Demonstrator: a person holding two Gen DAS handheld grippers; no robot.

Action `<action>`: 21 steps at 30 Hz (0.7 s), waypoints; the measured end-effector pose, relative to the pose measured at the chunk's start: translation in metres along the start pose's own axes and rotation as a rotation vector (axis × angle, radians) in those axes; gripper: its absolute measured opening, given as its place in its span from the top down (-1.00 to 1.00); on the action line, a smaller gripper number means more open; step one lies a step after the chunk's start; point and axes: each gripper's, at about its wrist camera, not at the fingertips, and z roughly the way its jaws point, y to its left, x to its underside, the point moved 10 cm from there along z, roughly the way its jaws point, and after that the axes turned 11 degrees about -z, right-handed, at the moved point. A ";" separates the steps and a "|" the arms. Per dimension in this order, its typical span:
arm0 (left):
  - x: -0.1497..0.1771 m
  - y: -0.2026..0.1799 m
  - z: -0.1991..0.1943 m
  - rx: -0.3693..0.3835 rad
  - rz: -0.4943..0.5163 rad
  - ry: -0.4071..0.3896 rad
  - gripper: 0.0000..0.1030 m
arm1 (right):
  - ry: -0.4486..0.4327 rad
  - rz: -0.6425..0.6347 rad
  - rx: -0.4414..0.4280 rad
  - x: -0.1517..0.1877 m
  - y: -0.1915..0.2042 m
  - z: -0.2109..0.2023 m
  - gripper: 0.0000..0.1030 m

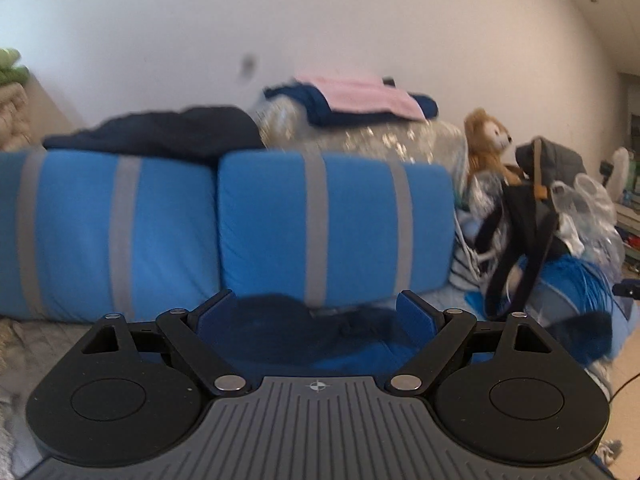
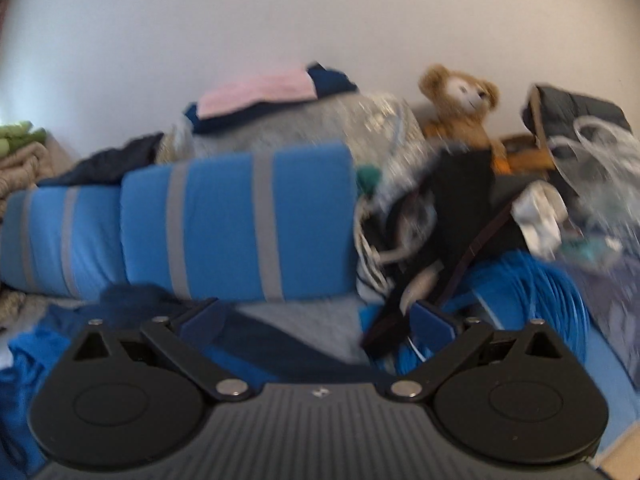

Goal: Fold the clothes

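Dark blue garment point(image 1: 304, 320) lies crumpled on bed point(image 2: 304, 320) before striped pillows point(image 1: 332, 224). Left gripper point(image 1: 320, 312) and right gripper point(image 2: 320, 320) spread, empty. Apparently soft, light knit; pinch at edge.

Soft, even daylight in both views, moderately bright, no hard shadows. The white wall point(image 1: 320, 20) is washed out and featureless, slightly pinker toward the right in the left wrist view. Strong fisheye curvature: dark vignette corners and bent lines at the edges in both. Motion blur throughout, heavier in the right wrist view, where the teddy bear point(image 2: 460, 108) and the clutter at right smear sideways. In the left wrist view the blue striped pillows point(image 1: 224, 224) have soft edges. Clear plastic wrap point(image 1: 360, 136) shows small specular glints. The black hand-held gripper point(image 1: 318, 316) body stays sharp, with small highlights on its metal pivot pins; dim shade beneath it.
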 end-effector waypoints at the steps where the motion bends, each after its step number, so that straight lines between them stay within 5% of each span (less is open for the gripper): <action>1: 0.006 -0.002 0.005 0.004 0.001 0.012 -0.70 | 0.014 0.010 0.014 0.013 -0.006 0.000 -0.90; 12: 0.058 -0.008 0.052 0.028 -0.030 0.113 -0.70 | 0.149 0.076 0.220 0.112 -0.080 -0.001 -0.36; 17: 0.083 -0.001 0.062 0.050 -0.093 0.143 -0.70 | 0.248 0.076 0.390 0.145 -0.112 0.008 0.16; 21: 0.100 0.006 0.068 0.058 -0.128 0.165 -0.70 | 0.278 0.161 0.371 0.168 -0.120 0.015 0.22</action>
